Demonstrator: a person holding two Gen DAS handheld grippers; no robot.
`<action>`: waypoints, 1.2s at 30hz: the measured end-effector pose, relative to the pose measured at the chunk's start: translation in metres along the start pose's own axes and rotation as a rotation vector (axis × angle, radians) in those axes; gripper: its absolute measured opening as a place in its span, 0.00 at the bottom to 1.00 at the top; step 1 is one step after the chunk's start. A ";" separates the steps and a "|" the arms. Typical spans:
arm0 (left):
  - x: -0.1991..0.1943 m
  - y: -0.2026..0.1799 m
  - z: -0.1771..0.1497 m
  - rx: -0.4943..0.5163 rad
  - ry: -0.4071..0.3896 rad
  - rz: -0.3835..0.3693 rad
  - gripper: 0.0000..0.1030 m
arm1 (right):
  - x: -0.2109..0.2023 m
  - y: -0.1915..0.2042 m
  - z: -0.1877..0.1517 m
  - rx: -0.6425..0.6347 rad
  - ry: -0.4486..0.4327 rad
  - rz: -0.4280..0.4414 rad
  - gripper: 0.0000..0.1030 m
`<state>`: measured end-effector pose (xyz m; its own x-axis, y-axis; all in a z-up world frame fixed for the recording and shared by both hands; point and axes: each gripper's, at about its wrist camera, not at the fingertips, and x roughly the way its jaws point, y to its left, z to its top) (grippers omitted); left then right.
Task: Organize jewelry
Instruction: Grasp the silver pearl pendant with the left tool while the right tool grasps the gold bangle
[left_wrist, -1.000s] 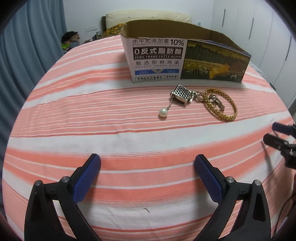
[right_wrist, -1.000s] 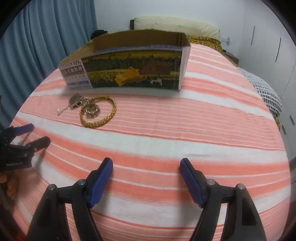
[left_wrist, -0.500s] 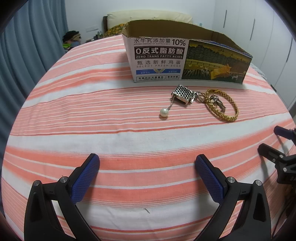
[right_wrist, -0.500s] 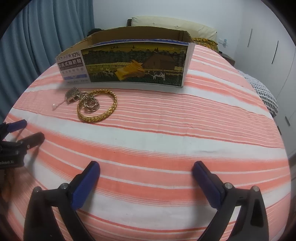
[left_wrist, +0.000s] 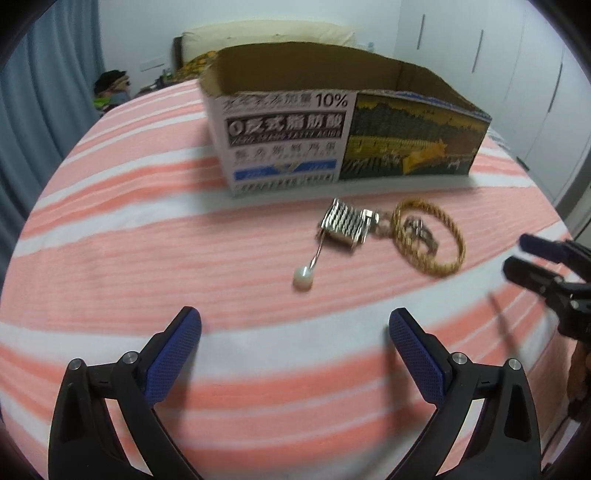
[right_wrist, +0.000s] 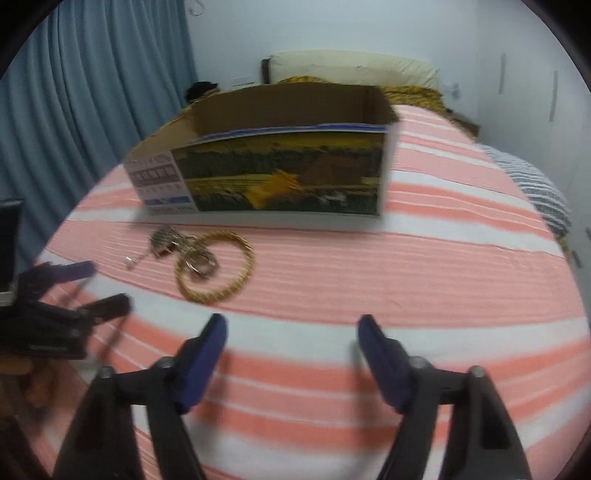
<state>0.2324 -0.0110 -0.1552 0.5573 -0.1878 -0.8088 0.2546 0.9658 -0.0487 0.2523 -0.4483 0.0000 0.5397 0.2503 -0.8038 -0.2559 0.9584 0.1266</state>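
Observation:
A gold chain bracelet (left_wrist: 448, 236) (right_wrist: 243, 258) lies on the striped bedspread with silver rings (left_wrist: 419, 234) (right_wrist: 201, 264) inside it. A silver mesh piece (left_wrist: 345, 225) (right_wrist: 162, 240) with a pearl drop (left_wrist: 303, 277) lies just left of it. An open cardboard box (left_wrist: 288, 147) (right_wrist: 280, 177) stands behind them. My left gripper (left_wrist: 295, 332) is open and empty, short of the pearl. My right gripper (right_wrist: 291, 332) is open and empty, near the bracelet's right; it also shows in the left wrist view (left_wrist: 532, 258).
The bed (right_wrist: 424, 266) has a pink and white striped cover. Pillows (right_wrist: 351, 68) lie at the head. A blue curtain (right_wrist: 92, 92) hangs on the left and white wardrobes (left_wrist: 517, 74) stand on the right.
Both grippers have moved forward toward the jewelry and the box, which now look larger. The right gripper's jaws have narrowed somewhat. The jewelry has not moved.

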 end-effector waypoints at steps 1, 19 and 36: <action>0.003 0.000 0.005 0.003 -0.002 -0.013 0.98 | 0.004 0.003 0.005 -0.007 0.005 0.020 0.47; 0.019 -0.022 0.038 0.187 -0.047 -0.099 0.31 | 0.024 0.020 0.028 0.001 -0.021 0.072 0.05; -0.035 -0.019 -0.034 0.102 -0.030 -0.072 0.45 | -0.030 -0.036 -0.030 0.065 0.070 -0.023 0.18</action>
<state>0.1808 -0.0169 -0.1456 0.5577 -0.2622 -0.7876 0.3728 0.9268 -0.0446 0.2212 -0.4940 0.0018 0.4868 0.2199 -0.8454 -0.1903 0.9712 0.1431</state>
